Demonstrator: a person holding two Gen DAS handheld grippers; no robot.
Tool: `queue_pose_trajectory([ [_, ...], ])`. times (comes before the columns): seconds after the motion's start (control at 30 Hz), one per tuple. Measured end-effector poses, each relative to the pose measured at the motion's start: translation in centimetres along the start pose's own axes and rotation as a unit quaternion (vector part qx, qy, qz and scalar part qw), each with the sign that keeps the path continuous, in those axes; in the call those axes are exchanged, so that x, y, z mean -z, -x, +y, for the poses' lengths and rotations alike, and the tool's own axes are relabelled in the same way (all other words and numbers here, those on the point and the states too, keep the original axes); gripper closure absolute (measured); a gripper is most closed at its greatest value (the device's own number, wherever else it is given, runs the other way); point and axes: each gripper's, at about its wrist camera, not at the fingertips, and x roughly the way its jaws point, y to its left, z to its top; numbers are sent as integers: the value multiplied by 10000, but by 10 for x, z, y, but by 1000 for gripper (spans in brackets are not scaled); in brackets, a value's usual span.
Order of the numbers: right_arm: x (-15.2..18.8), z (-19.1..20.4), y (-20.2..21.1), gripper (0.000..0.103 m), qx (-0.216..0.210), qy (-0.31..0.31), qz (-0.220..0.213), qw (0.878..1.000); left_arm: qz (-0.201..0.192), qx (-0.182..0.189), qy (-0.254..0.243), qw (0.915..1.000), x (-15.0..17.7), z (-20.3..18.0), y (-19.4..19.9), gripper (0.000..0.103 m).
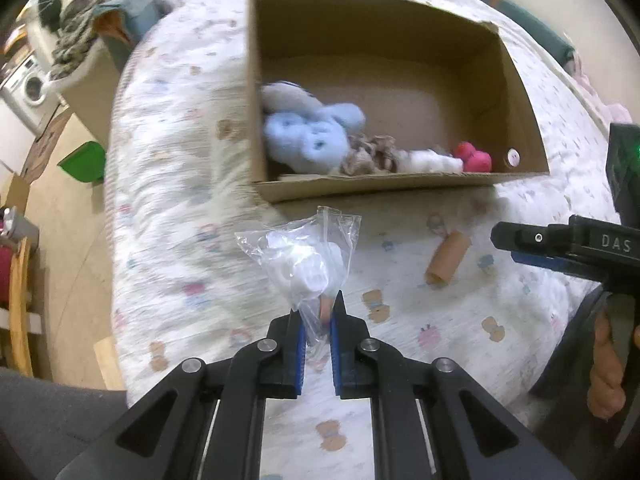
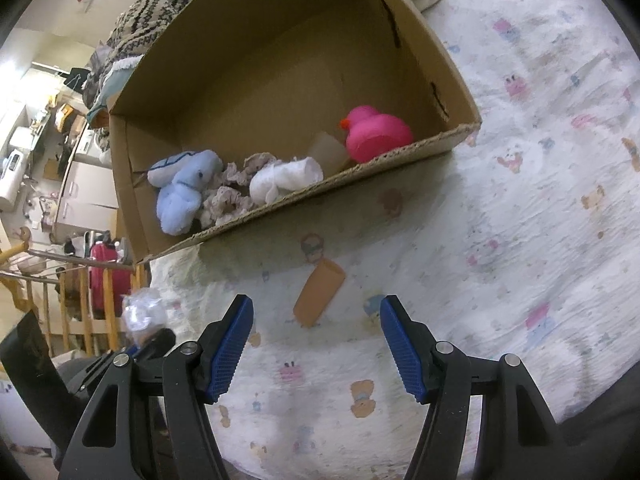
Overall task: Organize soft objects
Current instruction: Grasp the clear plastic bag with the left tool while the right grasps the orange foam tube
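My left gripper (image 1: 318, 312) is shut on a clear plastic bag (image 1: 304, 256) of white soft stuff and holds it above the bed, in front of the cardboard box (image 1: 400, 186). The bag also shows in the right wrist view (image 2: 142, 312). The box holds a blue plush toy (image 1: 312, 136), a patterned cloth (image 1: 370, 154), a white cloth (image 1: 430, 160) and a pink duck (image 1: 474, 158). My right gripper (image 2: 316, 312) is open and empty, just above an orange cardboard tube (image 2: 320, 292) lying on the bedsheet in front of the box (image 2: 320, 196).
The bed has a white printed sheet (image 1: 180, 200). Its edge drops to the floor on the left, where a green bin (image 1: 84, 162) and a washing machine (image 1: 30, 88) stand. A pile of knitted blankets (image 1: 120, 4) lies behind the box.
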Motion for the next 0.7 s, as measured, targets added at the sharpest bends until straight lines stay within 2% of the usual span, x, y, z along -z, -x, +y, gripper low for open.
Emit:
queue_pose_trajectory([
  [0.2, 1, 3, -14, 35, -75, -13, 250, 9997, -132, -34, 285, 9995, 10, 14, 4, 93],
  [0.27, 0, 5, -22, 46, -152, -13, 352, 9993, -127, -57, 376, 9992, 10, 18, 2, 94],
  [0.37, -5, 8, -33, 47, -56, -27, 390, 9992, -139, -74, 362, 9992, 8, 17, 0, 93],
  [0.47, -8, 8, -46, 54, -76, -152, 495, 9986, -186, -117, 252, 9994, 7, 12, -1, 93],
  [0.63, -7, 8, -68, 56, 53, -222, 627, 9978, -204, -129, 199, 9995, 4, 5, -7, 93],
  [0.7, -8, 9, -70, 63, 112, -187, 608, 9979, -243, -104, 201, 9994, 1, 4, -8, 93],
])
